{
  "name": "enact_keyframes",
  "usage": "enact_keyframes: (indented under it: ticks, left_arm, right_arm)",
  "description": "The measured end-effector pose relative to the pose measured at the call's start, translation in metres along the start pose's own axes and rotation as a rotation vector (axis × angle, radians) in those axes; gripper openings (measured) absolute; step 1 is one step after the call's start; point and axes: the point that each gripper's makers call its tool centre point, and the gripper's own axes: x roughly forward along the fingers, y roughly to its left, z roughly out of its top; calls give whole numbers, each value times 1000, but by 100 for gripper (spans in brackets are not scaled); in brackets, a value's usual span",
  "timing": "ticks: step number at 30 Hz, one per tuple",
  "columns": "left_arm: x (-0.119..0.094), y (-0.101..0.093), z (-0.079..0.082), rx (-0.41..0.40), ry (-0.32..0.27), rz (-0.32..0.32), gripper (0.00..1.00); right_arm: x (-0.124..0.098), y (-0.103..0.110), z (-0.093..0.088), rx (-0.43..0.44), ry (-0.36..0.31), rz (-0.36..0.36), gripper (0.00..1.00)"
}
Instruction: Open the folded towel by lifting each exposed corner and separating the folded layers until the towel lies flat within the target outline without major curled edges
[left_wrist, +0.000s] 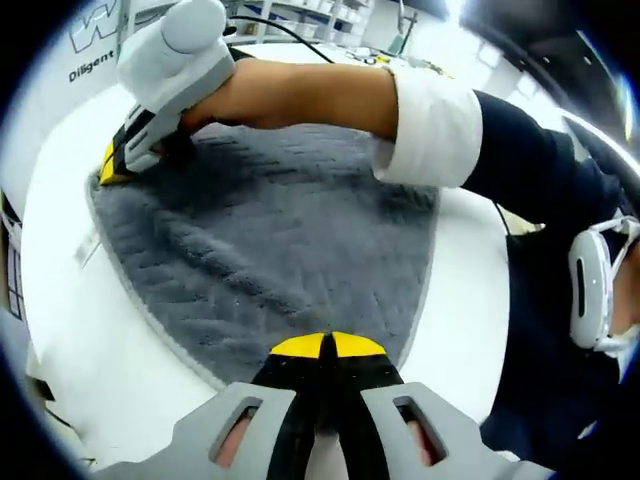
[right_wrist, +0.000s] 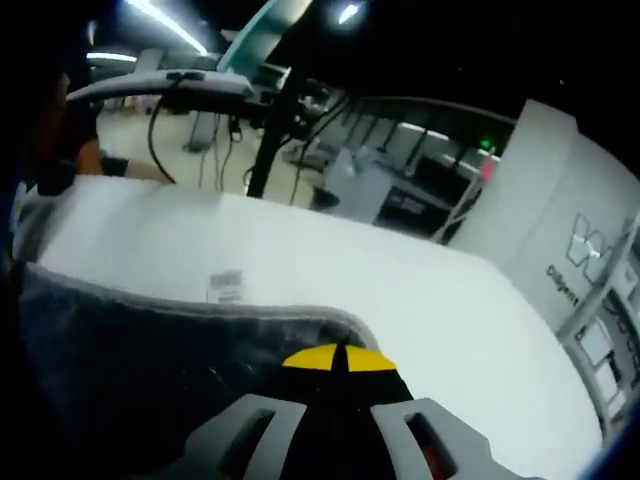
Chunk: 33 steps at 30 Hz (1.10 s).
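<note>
While spread on the white table (left_wrist: 70, 330), grey towel (left_wrist: 270, 250), corners under both closed claws (left_wrist: 327, 345) (right_wrist: 340, 357).

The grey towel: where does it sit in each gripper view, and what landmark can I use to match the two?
Left gripper view: the grey towel covers the centre, spread on the white table, from the left gripper up to the right gripper at its far corner.
Right gripper view: its corner lies lower left, under the right gripper.
Shared landmark: the white label tag at the towel's edge.
</note>
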Motion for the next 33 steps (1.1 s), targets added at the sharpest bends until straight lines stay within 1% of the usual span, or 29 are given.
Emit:
enact_keyframes:
  ticks: [1, 2, 3, 4, 5, 6, 7, 8, 10, 11, 12, 13, 14, 15, 16, 18, 21, 23, 24, 25, 28, 30, 31, 33]
  left_arm:
    - [-1, -1, 4, 51, -18, -6, 1]
    - [-2, -5, 9, 74, -45, -19, 1]
    - [-4, -9, 15, 82, -75, -34, 1]
    - [-10, -7, 27, 93, -122, -42, 1]
    - [-12, -6, 34, 106, -153, -36, 1]
    - [-16, -5, 43, 121, -200, -29, 1]
    - [-21, -5, 56, 119, -263, -23, 1]
    - [-25, -4, 64, 108, -304, -17, 1]
    - [-32, -2, 73, 86, -361, -11, 1]
    - [-36, 0, 79, 56, -403, -17, 1]
    - [-37, 0, 83, 20, -431, -25, 1]
    - [-38, 2, 84, -11, -440, -26, 1]
    - [-35, 4, 83, -40, -442, -14, 1]
    - [-35, 8, 83, -48, -451, -2, 1]
    - [-34, 13, 81, -62, -455, 18, 1]
    - [-34, 30, 79, -115, -454, 93, 1]
    - [-35, 32, 84, -141, -498, 88, 1]
    - [-39, 38, 90, -150, -532, 104, 1]
    - [-43, 41, 97, -144, -573, 119, 1]
    - [-46, 42, 101, -142, -603, 126, 2]
    - [-52, 40, 110, -202, -681, 89, 5]
    - [-51, 40, 110, -217, -678, 83, 9]
    - [-51, 42, 111, -214, -689, 93, 10]
    - [-53, 47, 114, -197, -706, 116, 12]
  right_arm:
    - [-1, 0, 0, 23, -1, 4, 0]
    - [-3, 0, -1, 41, 4, 10, 0]
    - [-4, -5, 2, 34, 5, 14, 0]
    - [-7, -4, 2, 32, 1, 17, 0]
    - [-9, -3, 2, 28, -3, 21, 0]
    - [-13, -2, 3, 20, -7, 30, 0]
    - [-20, -1, 4, 10, -16, 32, 0]
    - [-25, -2, 6, 11, -31, 31, 0]
    - [-37, -2, 8, 38, -57, 47, 0]
    - [-41, -3, 8, 43, -61, 48, 0]
    - [-50, -6, 6, 60, -72, 40, 0]
    - [-52, -7, 6, 67, -76, 37, 0]
    - [-60, -11, 4, 100, -91, 30, 0]
    - [-67, -12, 1, 108, -95, 31, 0]
    - [-72, -14, -1, 111, -99, 27, 0]
    - [-85, -16, -8, 107, -106, 19, 0]
    - [-102, -15, -18, 81, -105, 26, 1]
    - [-110, -18, -21, 76, -118, 19, 4]
    - [-119, -22, -22, 98, -148, 17, 5]
    - [-125, -25, -24, 110, -163, 17, 6]
    - [-145, -31, -33, 129, -181, 4, 7]
    - [-156, -37, -41, 168, -192, -8, 6]
    - [-161, -40, -45, 195, -195, -12, 6]
    - [-169, -46, -53, 216, -197, -21, 8]
